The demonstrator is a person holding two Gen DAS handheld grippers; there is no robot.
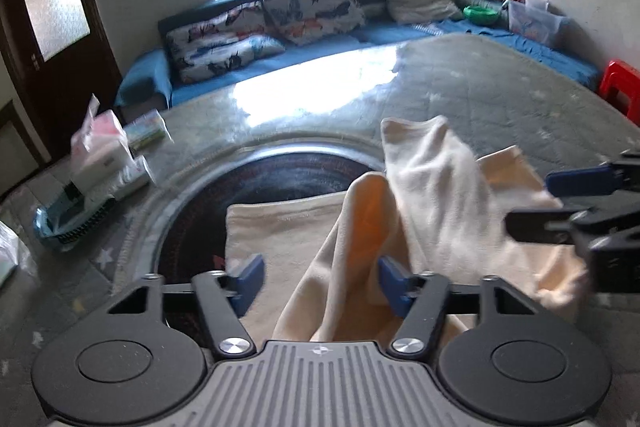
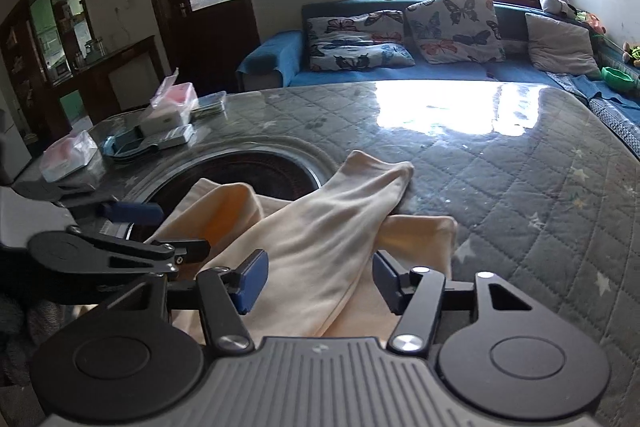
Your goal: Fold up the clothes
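Currently: cream garment (image 2: 320,227) lies rumpled on the quilted worktop (image 2: 520,187), likely mid-fold. Left hand-held gripper (image 1: 320,277) and right hand-held gripper (image 2: 316,281) both gape wide astride raised folds, gripping nothing, seemingly poised to pinch.

Both views are low, close-range fisheye views, each looking forward along its own gripper's fingers across the quilted table (image 1: 460,95) toward the window wall. The left wrist view sits just over the cream garment (image 1: 432,187), facing the blue sofa (image 1: 224,83), with the right gripper (image 1: 532,201) entering at its right edge. The right wrist view faces the same sofa (image 2: 272,59), with the left gripper (image 2: 160,227) at its left edge. Both share the garment (image 2: 328,227), the dark round recess (image 1: 280,179) and the butterfly cushions (image 2: 452,27).
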